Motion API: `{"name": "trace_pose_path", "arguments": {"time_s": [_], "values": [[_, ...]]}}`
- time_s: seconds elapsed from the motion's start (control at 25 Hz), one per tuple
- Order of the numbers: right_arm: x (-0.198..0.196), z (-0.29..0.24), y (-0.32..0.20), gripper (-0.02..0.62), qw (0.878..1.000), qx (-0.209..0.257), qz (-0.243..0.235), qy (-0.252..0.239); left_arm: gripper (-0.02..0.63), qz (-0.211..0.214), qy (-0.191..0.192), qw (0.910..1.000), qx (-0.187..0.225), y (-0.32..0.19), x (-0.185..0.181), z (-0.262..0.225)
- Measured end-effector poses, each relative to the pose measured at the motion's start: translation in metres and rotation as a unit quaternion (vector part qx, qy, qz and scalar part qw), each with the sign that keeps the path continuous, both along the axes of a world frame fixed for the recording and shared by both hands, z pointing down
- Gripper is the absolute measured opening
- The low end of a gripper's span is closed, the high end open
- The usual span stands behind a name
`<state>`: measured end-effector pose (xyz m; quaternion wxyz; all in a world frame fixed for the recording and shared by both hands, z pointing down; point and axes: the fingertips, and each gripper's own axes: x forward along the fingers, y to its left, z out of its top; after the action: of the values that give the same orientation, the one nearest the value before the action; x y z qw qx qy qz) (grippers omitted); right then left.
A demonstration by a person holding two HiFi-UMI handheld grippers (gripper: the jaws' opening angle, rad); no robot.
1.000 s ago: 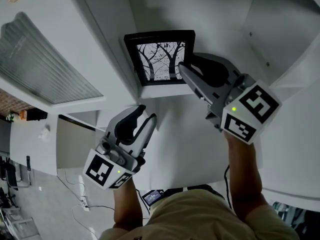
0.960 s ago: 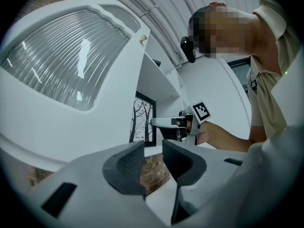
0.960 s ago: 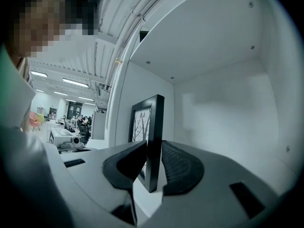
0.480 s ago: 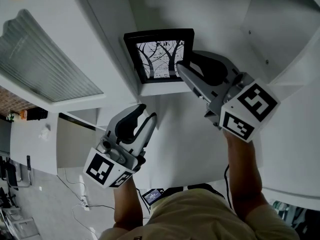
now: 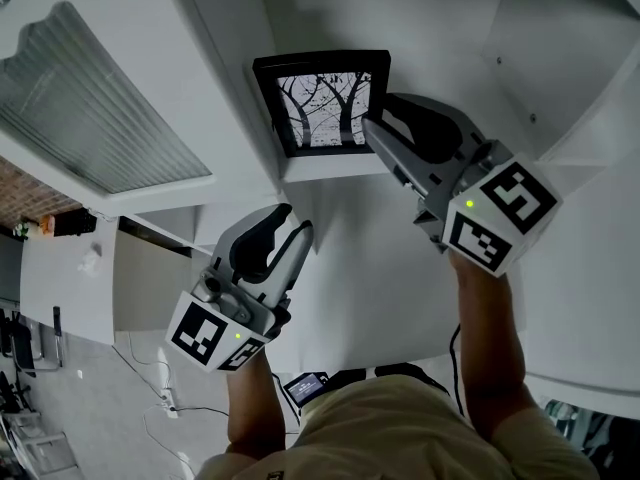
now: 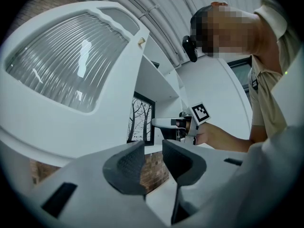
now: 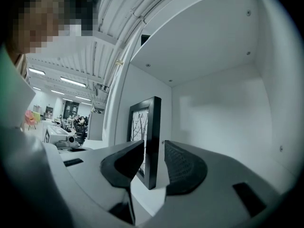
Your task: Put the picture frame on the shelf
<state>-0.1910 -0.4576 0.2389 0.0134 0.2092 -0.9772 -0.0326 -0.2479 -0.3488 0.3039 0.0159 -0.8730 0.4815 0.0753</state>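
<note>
The frame [image 5: 322,103] stood upright on the shelf [image 5: 330,169], between the right gripper's [image 5: 376,128] jaws, with the left gripper [image 5: 290,224] lower and to its left.

One picture frame [image 5: 322,101], two tongs [image 5: 287,226] [image 5: 375,126]

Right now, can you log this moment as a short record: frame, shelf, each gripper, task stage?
picture frame: upright on the shelf floor, black border, tree print
shelf: white open compartment
right gripper: jaws slightly apart on either side of the frame's edge, a gap showing at one pad
left gripper: jaws apart, nothing between them, outside the compartment
task stage: frame looks placed; right gripper not yet drawn clear
</note>
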Motion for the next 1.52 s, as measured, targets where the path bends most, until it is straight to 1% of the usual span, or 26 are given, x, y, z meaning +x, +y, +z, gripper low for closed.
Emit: {"name": "trace_pose_path", "arguments": {"time_s": [0.28,0.4,0.56,0.6,0.68,0.76,0.84,1.0,1.16,1.24,1.36,1.52], "values": [[0.017,-0.007,0.005,0.112,1.000,-0.004,0.023,-0.009,0.117,-0.010,0.004,0.9999,0.012,0.010,-0.007,-0.009],[0.025,-0.005,0.014,0.110,0.999,-0.011,0.031,-0.005,0.111,-0.015,0.002,0.9999,0.008,0.020,-0.009,-0.011],[0.030,-0.006,0.034,0.109,0.999,0.012,0.035,-0.008,0.090,-0.011,-0.004,0.9998,0.017,0.035,-0.014,-0.009],[0.030,-0.005,0.041,0.101,0.999,0.012,0.037,-0.007,0.082,-0.009,-0.004,0.9998,0.019,0.041,-0.016,-0.009],[0.027,-0.004,0.056,0.060,0.999,0.009,0.034,-0.001,0.058,-0.004,-0.003,0.9998,0.017,0.053,-0.020,-0.008],[0.024,-0.002,0.074,0.024,1.000,0.009,0.022,0.004,0.027,0.001,-0.007,0.9999,0.014,0.064,-0.020,-0.007],[0.025,0.002,0.094,0.009,1.000,0.009,0.003,0.009,0.011,0.005,-0.014,0.9998,0.013,0.075,-0.014,-0.007],[0.039,0.007,0.137,0.006,0.999,0.011,-0.039,0.018,0.008,0.012,-0.034,0.9992,0.015,0.101,0.013,-0.016],[0.066,0.014,0.180,0.006,0.997,0.008,-0.075,0.019,0.006,0.009,-0.057,0.9983,0.008,0.127,0.051,-0.019],[0.086,0.018,0.201,0.006,0.996,0.006,-0.091,0.019,0.006,0.008,-0.067,0.9977,0.001,0.140,0.076,-0.018],[0.125,0.020,0.229,0.006,0.994,0.005,-0.108,0.018,0.006,0.011,-0.077,0.9969,-0.007,0.159,0.124,-0.016],[0.181,0.023,0.265,0.006,0.992,0.006,-0.122,0.014,0.006,0.018,-0.077,0.9968,-0.015,0.187,0.188,-0.015]]}}
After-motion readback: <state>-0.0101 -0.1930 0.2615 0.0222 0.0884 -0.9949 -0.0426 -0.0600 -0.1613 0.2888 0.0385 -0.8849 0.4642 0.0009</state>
